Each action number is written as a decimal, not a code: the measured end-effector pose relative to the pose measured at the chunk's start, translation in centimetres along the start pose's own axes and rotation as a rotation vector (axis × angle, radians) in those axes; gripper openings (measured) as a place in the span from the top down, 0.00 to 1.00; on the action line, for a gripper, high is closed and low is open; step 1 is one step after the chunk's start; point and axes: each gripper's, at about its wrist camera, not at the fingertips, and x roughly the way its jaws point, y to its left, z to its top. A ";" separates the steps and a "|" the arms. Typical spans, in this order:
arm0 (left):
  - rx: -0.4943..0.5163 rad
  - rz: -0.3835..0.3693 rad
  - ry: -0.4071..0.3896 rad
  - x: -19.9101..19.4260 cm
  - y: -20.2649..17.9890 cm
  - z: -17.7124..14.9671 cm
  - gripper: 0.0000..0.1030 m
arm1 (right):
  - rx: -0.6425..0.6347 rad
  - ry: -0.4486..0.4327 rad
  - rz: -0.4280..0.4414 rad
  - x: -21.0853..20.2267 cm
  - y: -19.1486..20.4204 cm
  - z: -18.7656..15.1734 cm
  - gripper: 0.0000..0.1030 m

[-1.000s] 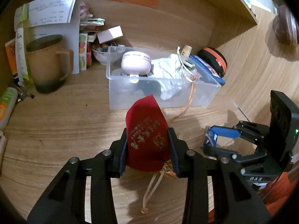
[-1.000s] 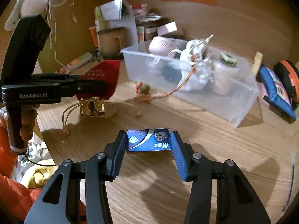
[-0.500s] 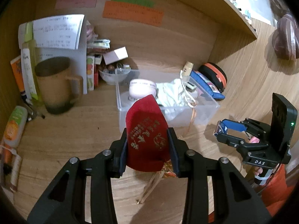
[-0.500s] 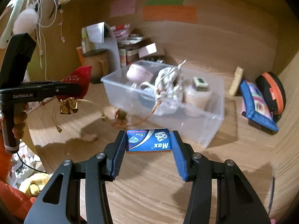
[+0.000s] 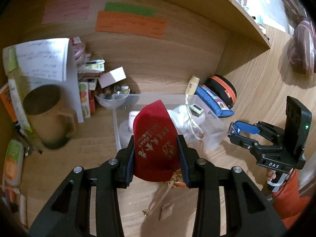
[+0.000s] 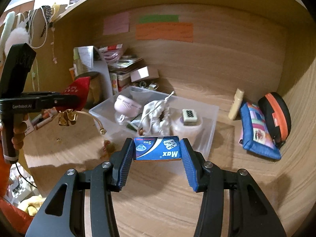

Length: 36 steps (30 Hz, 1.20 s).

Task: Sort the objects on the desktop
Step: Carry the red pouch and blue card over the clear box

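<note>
The clear plastic box (image 6: 207, 118) lies just ahead of and below both hand-held grippers. The left hand-held gripper (image 5: 157, 158) pinches a red cloth pouch (image 5: 154, 138). The right hand-held gripper (image 6: 157, 154) pinches a small blue cardboard packet (image 6: 157, 148) by its short ends.

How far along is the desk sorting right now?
Partly done: the clear plastic bin already holds a pink round case and a white cloth pouch. In hand: the left gripper grips a red velvet pouch, the right gripper a blue blade box. Left: a blue patterned pouch on the desk.
</note>
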 end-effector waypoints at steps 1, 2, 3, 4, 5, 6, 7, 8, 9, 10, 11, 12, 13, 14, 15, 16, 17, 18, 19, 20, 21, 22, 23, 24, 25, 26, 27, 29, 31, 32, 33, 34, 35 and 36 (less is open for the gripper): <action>0.006 -0.004 0.001 0.3 0.0 0.4 0.63 | -0.001 -0.001 -0.003 0.2 -0.2 0.2 0.57; 0.012 -0.008 0.002 0.5 -0.1 0.7 0.63 | -0.002 -0.001 -0.006 0.3 -0.4 0.4 0.57; 0.017 -0.010 0.003 0.8 -0.2 1.0 0.63 | -0.002 0.000 -0.008 0.5 -0.5 0.6 0.57; 0.024 -0.015 0.004 1.1 -0.3 1.3 0.63 | -0.002 0.001 -0.009 0.7 -0.7 0.8 0.57; 0.026 -0.021 0.005 1.3 -0.3 1.7 0.63 | -0.002 0.002 -0.009 0.8 -0.8 0.9 0.57; 0.028 -0.027 0.007 1.6 -0.3 2.0 0.63 | -0.002 0.004 -0.011 1.0 -0.9 1.0 0.57; 0.029 -0.031 0.007 1.9 -0.3 2.3 0.63 | -0.002 0.005 -0.012 1.2 -1.0 1.2 0.57; 0.032 -0.036 0.008 2.2 -0.4 2.5 0.63 | -0.002 0.007 -0.011 1.5 -1.2 1.3 0.57; 0.034 -0.039 0.009 2.4 -0.4 2.7 0.63 | -0.001 0.010 -0.013 1.6 -1.2 1.4 0.57; 0.036 -0.046 0.011 2.8 -0.4 2.9 0.63 | -0.002 0.014 -0.014 1.9 -1.4 1.5 0.57; 0.037 -0.051 0.013 3.0 -0.5 3.1 0.63 | -0.003 0.017 -0.016 2.1 -1.5 1.6 0.57; 0.039 -0.057 0.015 3.3 -0.5 3.2 0.63 | -0.004 0.021 -0.020 2.3 -1.7 1.7 0.57; 0.042 -0.062 0.019 3.7 -0.6 3.4 0.63 | -0.004 0.025 -0.022 2.5 -1.8 1.8 0.57; 0.045 -0.067 0.022 4.0 -0.7 3.5 0.63 | -0.004 0.029 -0.022 2.8 -2.0 1.8 0.57; 0.046 -0.072 0.025 4.3 -0.8 3.6 0.63 | -0.003 0.033 -0.024 3.0 -2.2 1.8 0.57; 0.047 -0.078 0.029 4.7 -0.8 3.7 0.63 | -0.003 0.037 -0.026 3.2 -2.3 1.9 0.57; 0.047 -0.081 0.032 4.9 -0.8 3.7 0.63 | -0.003 0.041 -0.026 3.4 -2.5 2.0 0.57; 0.045 -0.086 0.038 5.4 -0.8 3.8 0.63 | -0.002 0.047 -0.026 3.6 -2.6 2.0 0.57; 0.044 -0.091 0.044 5.8 -0.8 3.9 0.63 | -0.001 0.053 -0.025 3.9 -2.8 2.0 0.57; 0.043 -0.094 0.050 6.2 -0.8 3.9 0.63 | 0.000 0.061 -0.024 4.2 -2.9 2.0 0.57; 0.043 -0.095 0.056 6.6 -0.8 3.9 0.63 | 0.002 0.068 -0.020 4.4 -3.1 2.0 0.57; 0.044 -0.098 0.065 7.0 -0.8 3.9 0.63 | 0.007 0.080 -0.015 4.8 -3.3 2.0 0.57; 0.043 -0.101 0.072 7.4 -0.8 3.9 0.63 | 0.009 0.088 -0.012 5.1 -3.4 2.0 0.57; 0.043 -0.106 0.080 7.8 -0.7 3.8 0.63 | 0.011 0.097 -0.012 5.4 -3.5 1.9 0.57; 0.041 -0.107 0.089 8.3 -0.8 3.8 0.63 | 0.014 0.106 -0.009 5.7 -3.7 1.9 0.57; 0.042 -0.106 0.095 8.7 -0.8 3.7 0.63 | 0.017 0.111 -0.008 5.9 -3.8 1.9 0.57; 0.046 -0.105 0.101 9.1 -0.9 3.6 0.63 | 0.019 0.116 -0.006 6.1 -4.0 1.9 0.57; 0.049 -0.109 0.112 9.7 -0.9 3.5 0.63 | 0.021 0.121 -0.004 6.3 -4.1 1.8 0.57; 0.050 -0.118 0.122 10.2 -1.1 3.3 0.63 | 0.019 0.128 -0.001 6.6 -4.1 1.8 0.57; 0.043 -0.120 0.128 10.3 -1.1 3.4 0.63 | 0.018 0.134 0.002 6.8 -4.1 1.9 0.57; 0.039 -0.125 0.129 10.4 -1.0 3.4 0.63 | 0.017 0.138 0.005 6.9 -4.2 1.9 0.57; 0.035 -0.128 0.130 10.6 -1.1 3.5 0.63 | 0.017 0.142 0.008 7.1 -4.2 1.9 0.57; 0.034 -0.128 0.132 10.7 -1.1 3.5 0.63 | 0.017 0.144 0.010 7.2 -4.2 1.9 0.57; 0.035 -0.126 0.134 10.8 -1.1 3.6 0.63 | 0.015 0.146 0.013 7.3 -4.2 1.9 0.57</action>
